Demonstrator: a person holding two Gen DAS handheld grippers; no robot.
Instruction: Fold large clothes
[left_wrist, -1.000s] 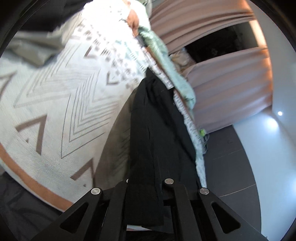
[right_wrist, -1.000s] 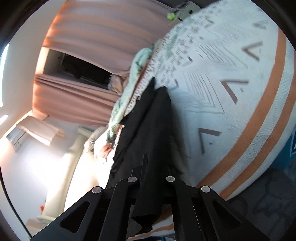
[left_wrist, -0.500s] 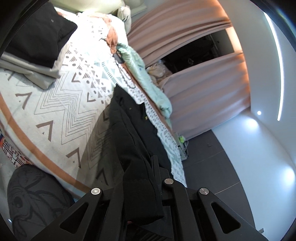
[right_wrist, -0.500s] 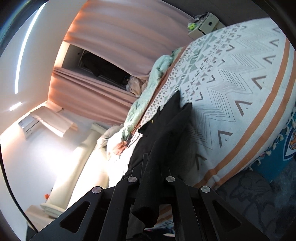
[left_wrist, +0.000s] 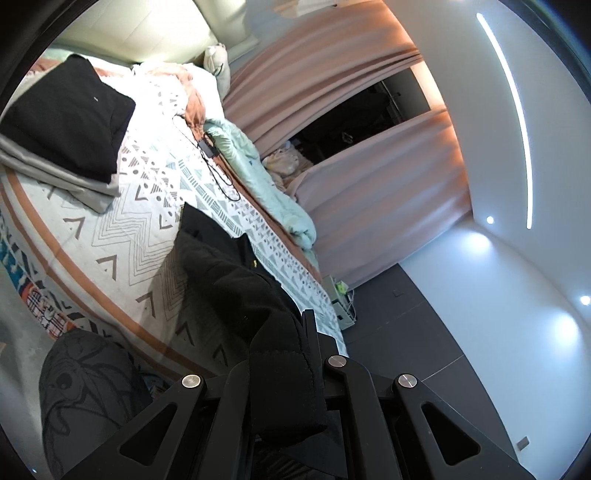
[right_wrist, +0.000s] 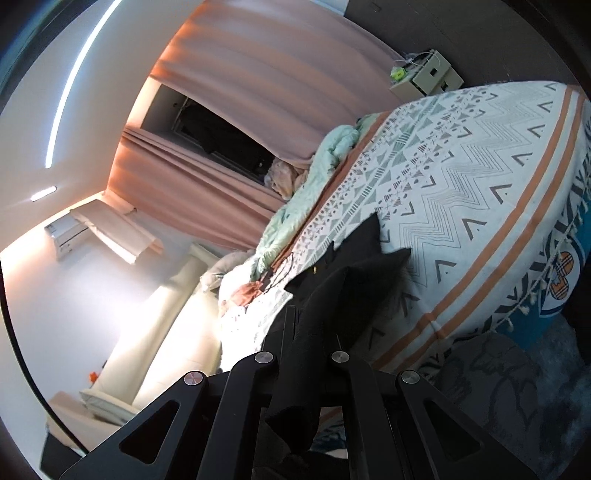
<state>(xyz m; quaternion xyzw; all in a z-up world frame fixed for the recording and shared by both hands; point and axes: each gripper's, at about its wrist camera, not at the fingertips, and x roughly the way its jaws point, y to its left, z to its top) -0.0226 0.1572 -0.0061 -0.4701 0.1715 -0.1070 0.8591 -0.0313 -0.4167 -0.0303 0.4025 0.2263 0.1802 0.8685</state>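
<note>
Left gripper (left_wrist: 291, 354) and right gripper (right_wrist: 314, 343) each clamp an edge of the black garment (left_wrist: 229, 273), its far end trailing on the bed (left_wrist: 122, 229). Soft, limp, apparently thick (grip corners or hems).

Large black fabric garment (left_wrist: 236, 280), lifted at the near end above the bed

The thick, dark cloth is gathered into heavy folds and runs from the near edge, where two bunched corners are raised, down to its far end (right_wrist: 364, 236), which lies on the white patterned bedspread with orange stripes (left_wrist: 122, 236). A small yellow mark shows on the cloth near the far end. The middle part sags, casting a shadow on the cover.
</note>
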